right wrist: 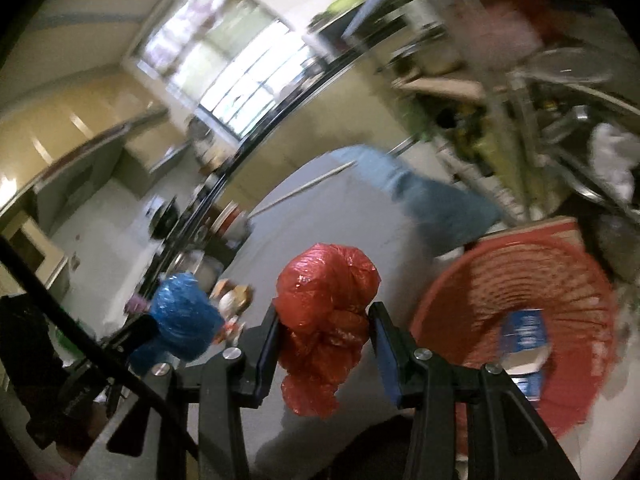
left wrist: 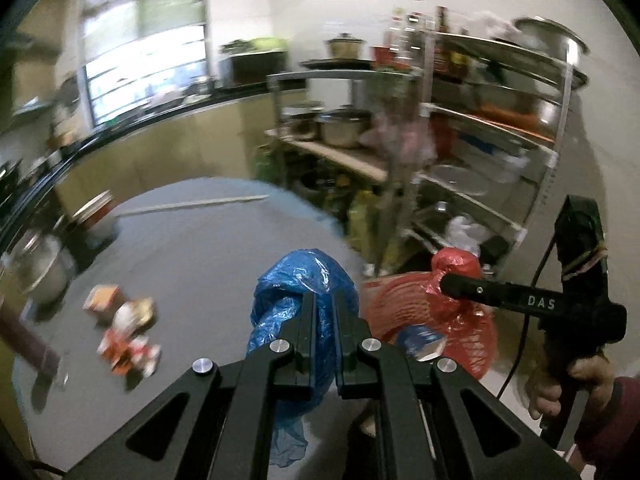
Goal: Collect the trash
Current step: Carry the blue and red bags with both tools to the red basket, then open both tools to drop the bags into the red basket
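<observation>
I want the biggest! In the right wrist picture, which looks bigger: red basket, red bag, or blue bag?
1. red basket
2. red bag, though it is nearest the camera
3. blue bag, farther away, so unsure

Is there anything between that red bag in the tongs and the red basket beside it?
Nothing visible. The crumpled red plastic bag hangs in the right tongs, with only open air and grey floor between it and the red slatted plastic basket. A blue-and-white carton already lies inside.

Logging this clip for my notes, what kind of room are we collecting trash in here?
Most likely a home kitchen: a metal rack stacked with steel pots, and a dark countertop running under a barred window.
</observation>
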{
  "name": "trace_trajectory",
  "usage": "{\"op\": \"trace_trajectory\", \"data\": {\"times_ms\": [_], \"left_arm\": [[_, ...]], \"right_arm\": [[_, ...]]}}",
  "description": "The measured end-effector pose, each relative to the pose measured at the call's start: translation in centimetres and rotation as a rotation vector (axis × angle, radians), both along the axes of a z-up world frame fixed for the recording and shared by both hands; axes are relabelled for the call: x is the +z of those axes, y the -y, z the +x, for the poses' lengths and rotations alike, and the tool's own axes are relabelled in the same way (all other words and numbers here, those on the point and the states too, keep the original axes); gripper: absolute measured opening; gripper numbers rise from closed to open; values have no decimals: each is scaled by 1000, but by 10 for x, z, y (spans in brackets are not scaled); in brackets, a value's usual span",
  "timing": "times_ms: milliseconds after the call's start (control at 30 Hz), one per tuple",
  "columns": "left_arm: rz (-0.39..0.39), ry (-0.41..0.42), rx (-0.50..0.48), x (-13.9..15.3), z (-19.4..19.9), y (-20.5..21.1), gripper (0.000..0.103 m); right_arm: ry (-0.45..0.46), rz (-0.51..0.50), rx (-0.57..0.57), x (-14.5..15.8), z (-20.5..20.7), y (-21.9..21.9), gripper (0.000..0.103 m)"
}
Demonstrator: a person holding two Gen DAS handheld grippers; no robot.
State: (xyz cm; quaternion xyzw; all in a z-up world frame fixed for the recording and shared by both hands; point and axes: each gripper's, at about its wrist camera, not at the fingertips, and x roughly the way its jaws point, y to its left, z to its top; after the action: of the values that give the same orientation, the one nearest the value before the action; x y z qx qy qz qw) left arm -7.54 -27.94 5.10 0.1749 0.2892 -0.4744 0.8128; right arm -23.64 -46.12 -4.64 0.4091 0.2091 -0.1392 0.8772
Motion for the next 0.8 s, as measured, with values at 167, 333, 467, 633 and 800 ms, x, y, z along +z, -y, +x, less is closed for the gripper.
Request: {"op": "trace_trajectory", "data": {"times_ms": [167, 333, 467, 633, 800], "left_arm": [[-12, -16, -151, 18, -27, 59, 7], [-84, -39, -268, 44, -66, 92, 7], [-139, -39, -359, 63, -100, 90, 7], [-163, -42, -419, 72, -122, 71, 7], [-172, -31, -413, 75, -126, 51, 7]], "right_arm": [[67, 5, -208, 23, -88, 27, 46], [75, -61, -316, 56, -146, 24, 46], [91, -97, -369, 76, -172, 11, 46], [84, -114, -388, 86, -180, -7, 46], [87, -137, -364, 95, -167, -20, 46]]}}
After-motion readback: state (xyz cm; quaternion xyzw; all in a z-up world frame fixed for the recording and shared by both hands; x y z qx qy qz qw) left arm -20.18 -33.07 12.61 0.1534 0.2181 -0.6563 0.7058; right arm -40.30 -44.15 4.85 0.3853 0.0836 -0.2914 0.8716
